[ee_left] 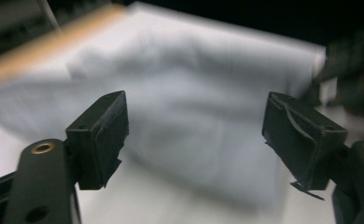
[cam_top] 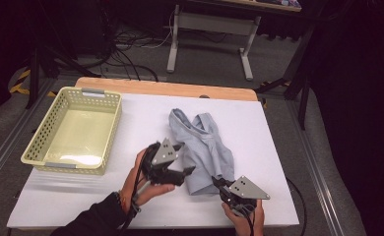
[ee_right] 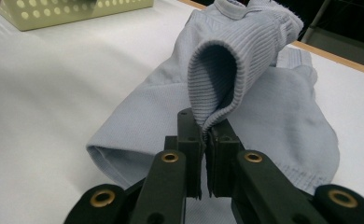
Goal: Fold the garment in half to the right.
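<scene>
the light blue garment (cam_top: 202,147) lies crumpled in the middle of the white bench (cam_top: 273,147), its neck part toward the far edge and its lower hem toward the person.

the right tongs (ee_right: 204,140) are clenched on a ribbed edge of the garment. in the right gripper view the two black jaws stand pressed together, and the ribbed cloth rises out of them in a loop, so this part is lifted a little above the rest of the cloth. in the high view the right tongs (cam_top: 218,183) sit at the near right corner of the garment, with the person's hand behind them at the bottom edge.

the left tongs (ee_left: 194,135) are released. in the left gripper view the jaws stand wide apart with nothing between the pads, and the garment (ee_left: 185,93) is seen blurred on the bench beyond them. in the high view the left tongs (cam_top: 182,162) are just beside the left side of the garment.

a pale yellow basket (cam_top: 109,128) with holes in its walls stands on the left part of the bench, well apart from the garment.
</scene>
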A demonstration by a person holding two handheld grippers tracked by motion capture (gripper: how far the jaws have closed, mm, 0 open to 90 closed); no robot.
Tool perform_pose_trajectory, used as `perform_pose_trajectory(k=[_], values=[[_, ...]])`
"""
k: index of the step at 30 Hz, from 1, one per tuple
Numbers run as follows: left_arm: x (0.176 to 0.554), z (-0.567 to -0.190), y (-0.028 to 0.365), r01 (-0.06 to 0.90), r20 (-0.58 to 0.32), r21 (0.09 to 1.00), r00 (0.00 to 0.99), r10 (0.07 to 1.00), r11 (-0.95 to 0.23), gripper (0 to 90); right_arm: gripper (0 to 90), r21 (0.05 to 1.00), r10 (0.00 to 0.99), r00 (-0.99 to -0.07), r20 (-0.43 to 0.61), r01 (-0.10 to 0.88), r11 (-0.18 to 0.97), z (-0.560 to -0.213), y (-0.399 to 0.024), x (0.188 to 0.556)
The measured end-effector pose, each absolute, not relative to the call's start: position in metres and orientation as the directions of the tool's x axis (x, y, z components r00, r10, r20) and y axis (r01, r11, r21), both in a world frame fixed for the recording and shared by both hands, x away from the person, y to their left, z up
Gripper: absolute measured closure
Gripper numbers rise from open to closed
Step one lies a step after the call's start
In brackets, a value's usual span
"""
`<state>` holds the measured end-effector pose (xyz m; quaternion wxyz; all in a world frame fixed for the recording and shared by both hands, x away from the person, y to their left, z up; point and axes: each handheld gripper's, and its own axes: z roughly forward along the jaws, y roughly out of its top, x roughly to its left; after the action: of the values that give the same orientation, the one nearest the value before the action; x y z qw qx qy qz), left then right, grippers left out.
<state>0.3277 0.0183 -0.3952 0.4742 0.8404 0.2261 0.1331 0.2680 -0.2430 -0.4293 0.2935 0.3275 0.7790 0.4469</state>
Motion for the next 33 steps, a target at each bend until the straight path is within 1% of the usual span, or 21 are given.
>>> perform_pose_trajectory(k=[2,4,6,11,14,17,19,20,21,22,23,24,26,27,29,30,32,33], values=[[0.321,-0.418,0.011,0.278,-0.004,0.82,0.877,0.481,-0.5,18.9,85.9,0.89,0.78,-0.605,-0.163,0.25,0.38,-0.43,-0.245,0.267],[0.318,-0.435,0.001,0.282,0.012,0.791,0.88,0.474,-0.543,16.1,85.9,0.895,0.79,-0.592,-0.163,0.249,0.371,-0.43,-0.246,0.266],[0.318,-0.448,-0.009,0.299,0.002,0.769,0.883,0.47,-0.565,16.1,85.9,0.898,0.799,-0.578,-0.166,0.246,0.365,-0.429,-0.248,0.265],[0.323,-0.462,-0.029,0.315,0.034,0.73,0.87,0.492,-0.606,16.2,86.0,0.901,0.812,-0.558,-0.168,0.248,0.357,-0.43,-0.253,0.262],[0.324,-0.461,-0.035,0.301,0.064,0.731,0.863,0.5,-0.612,17.9,86.0,0.902,0.819,-0.55,-0.163,0.253,0.349,-0.431,-0.256,0.262],[0.327,-0.461,-0.038,0.303,0.066,0.73,0.862,0.503,-0.613,25.9,86.0,0.903,0.825,-0.543,-0.156,0.26,0.342,-0.432,-0.26,0.26],[0.328,-0.461,-0.036,0.319,0.031,0.728,0.869,0.494,-0.607,36.8,85.9,0.901,0.825,-0.546,-0.147,0.271,0.339,-0.433,-0.262,0.258],[0.329,-0.461,-0.035,0.314,0.033,0.727,0.872,0.488,-0.611,38.8,85.9,0.899,0.825,-0.546,-0.146,0.275,0.341,-0.434,-0.263,0.257],[0.329,-0.461,-0.035,0.314,0.033,0.727,0.872,0.488,-0.611,44.2,85.9,0.899,0.825,-0.546,-0.146,0.275,0.341,-0.434,-0.263,0.257],[0.331,-0.46,-0.032,0.303,0.021,0.73,0.886,0.463,-0.613,51.7,85.7,0.892,0.82,-0.559,-0.124,0.299,0.339,-0.439,-0.264,0.257],[0.333,-0.46,-0.031,0.297,0.013,0.732,0.894,0.447,-0.614,54.5,85.6,0.89,0.819,-0.561,-0.122,0.304,0.341,-0.441,-0.264,0.257],[0.334,-0.46,-0.028,0.302,-0.003,0.729,0.898,0.439,-0.614,60.5,85.5,0.887,0.817,-0.565,-0.117,0.31,0.342,-0.442,-0.263,0.257],[0.335,-0.459,-0.025,0.291,-0.001,0.726,0.906,0.423,-0.623,71.2,85.2,0.879,0.809,-0.578,-0.109,0.324,0.35,-0.445,-0.262,0.258],[0.335,-0.459,-0.024,0.281,0.005,0.725,0.911,0.412,-0.629,78.9,84.9,0.876,0.805,-0.583,-0.108,0.326,0.354,-0.445,-0.261,0.258],[0.337,-0.458,-0.021,0.279,0.017,0.729,0.906,0.423,-0.625,80.9,84.2,0.863,0.797,-0.592,-0.12,0.334,0.378,-0.447,-0.259,0.259],[0.338,-0.457,-0.018,0.288,0.007,0.726,0.905,0.426,-0.625,81.3,81.1,0.863,0.796,-0.593,-0.12,0.334,0.379,-0.448,-0.259,0.26],[0.34,-0.456,-0.014,0.28,0.021,0.73,0.903,0.43,-0.624,81.6,72.4,0.867,0.793,-0.6,-0.104,0.336,0.368,-0.447,-0.259,0.261],[0.34,-0.455,-0.011,0.288,0.018,0.73,0.898,0.439,-0.619,81.6,66.3,0.87,0.795,-0.597,-0.106,0.331,0.364,-0.447,-0.26,0.26]])
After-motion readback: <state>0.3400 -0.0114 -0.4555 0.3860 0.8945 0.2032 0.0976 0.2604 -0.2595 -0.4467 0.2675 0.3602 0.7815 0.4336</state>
